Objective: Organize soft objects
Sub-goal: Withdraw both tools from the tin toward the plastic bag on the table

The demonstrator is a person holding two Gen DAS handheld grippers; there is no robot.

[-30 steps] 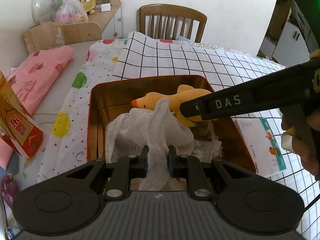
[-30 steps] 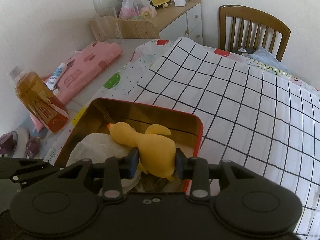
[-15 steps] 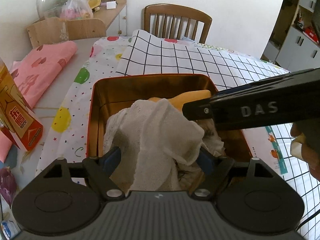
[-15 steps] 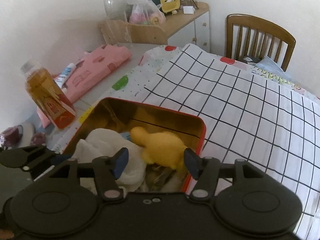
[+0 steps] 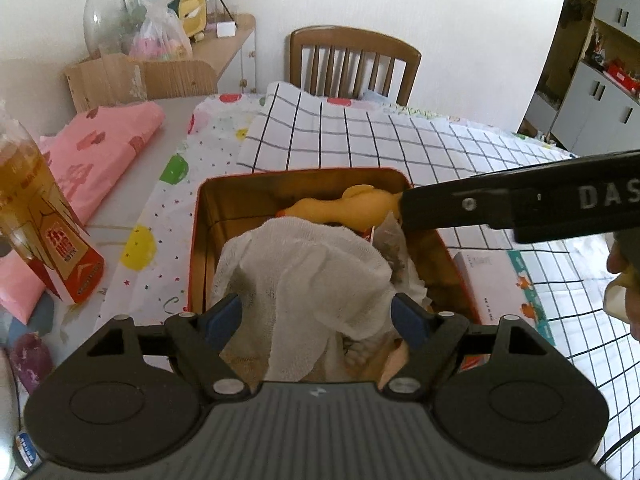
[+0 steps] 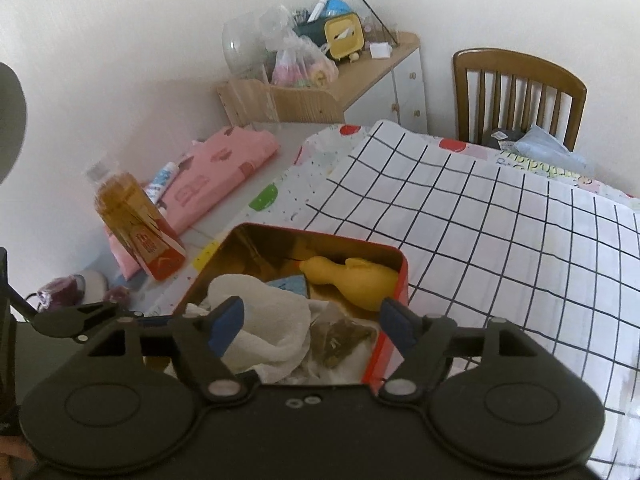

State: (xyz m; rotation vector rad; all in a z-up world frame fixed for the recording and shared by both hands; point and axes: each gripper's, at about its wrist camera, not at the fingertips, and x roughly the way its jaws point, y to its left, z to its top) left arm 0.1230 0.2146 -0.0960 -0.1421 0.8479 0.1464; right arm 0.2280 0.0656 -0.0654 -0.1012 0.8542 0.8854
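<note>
A red tin box (image 5: 199, 240) (image 6: 403, 276) with a gold inside stands on the table. In it lie a white gauze cloth (image 5: 304, 272) (image 6: 276, 328), a yellow rubber duck (image 5: 348, 206) (image 6: 352, 278) at the far end, and a mesh pouch of dried bits (image 6: 340, 336). My left gripper (image 5: 316, 316) is open, its blue-padded fingers either side of the cloth, not holding it. My right gripper (image 6: 312, 320) is open above the near end of the box; its arm (image 5: 520, 204) crosses the left wrist view from the right.
A bottle of amber drink (image 5: 36, 216) (image 6: 136, 224) stands left of the box. A pink folded cloth (image 5: 100, 148) lies behind it. A small tissue packet (image 5: 500, 284) lies right of the box. A checked cloth (image 6: 500, 220) covers the table; a wooden chair (image 5: 352, 60) stands behind.
Both grippers have opened: the left let go of the white cloth, the right let go of the duck. Both objects now lie in the box. The right gripper has drawn back and up.
</note>
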